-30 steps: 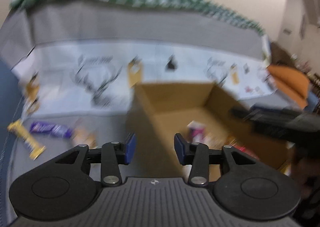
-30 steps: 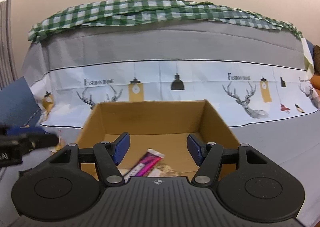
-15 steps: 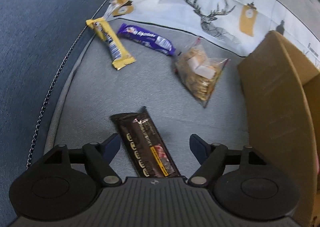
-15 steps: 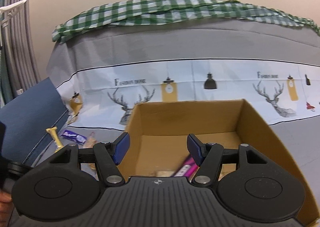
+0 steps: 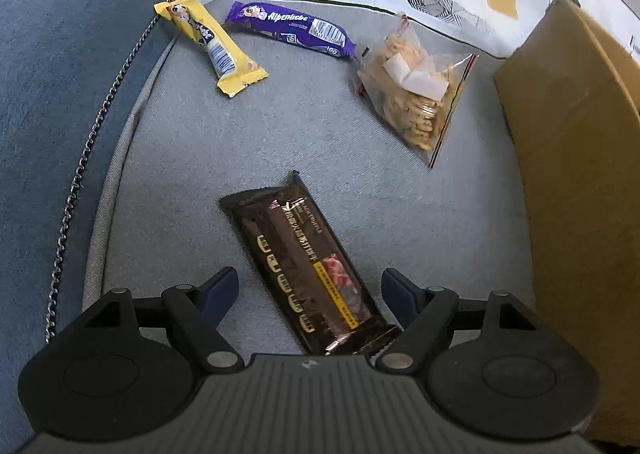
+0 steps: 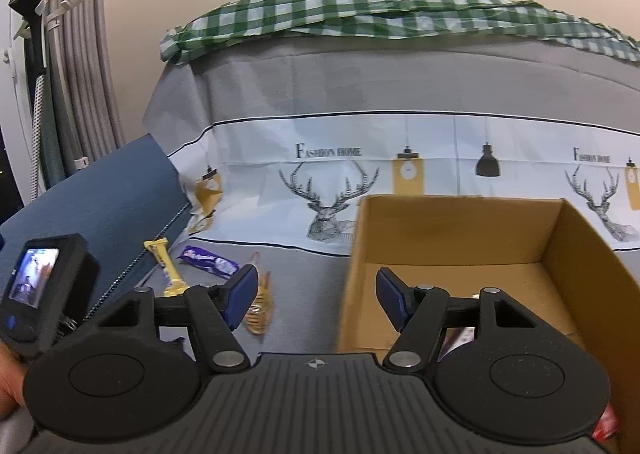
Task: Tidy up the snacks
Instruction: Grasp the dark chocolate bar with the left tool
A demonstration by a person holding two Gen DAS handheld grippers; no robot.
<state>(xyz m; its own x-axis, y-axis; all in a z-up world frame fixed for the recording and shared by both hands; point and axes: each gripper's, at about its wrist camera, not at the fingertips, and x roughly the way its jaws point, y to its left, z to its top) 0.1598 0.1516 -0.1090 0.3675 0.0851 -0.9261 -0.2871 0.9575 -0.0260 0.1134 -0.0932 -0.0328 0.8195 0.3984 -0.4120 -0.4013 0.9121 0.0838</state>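
I want my left claw [image 5: 308, 294] lowered straight over the dark chocolate bar [image 5: 304, 270], then squeezed across its narrow width, since it lies slanted. The claw is released, jaws spread with the bar's near end between them, unpinched. The bar rests on the grey sofa seat [image 5: 192, 157], beside the cardboard box [image 5: 576, 141].

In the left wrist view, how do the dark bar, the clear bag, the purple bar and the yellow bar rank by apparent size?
1. dark bar, though nearest the camera
2. clear bag
3. purple bar and yellow bar: alike, unranked
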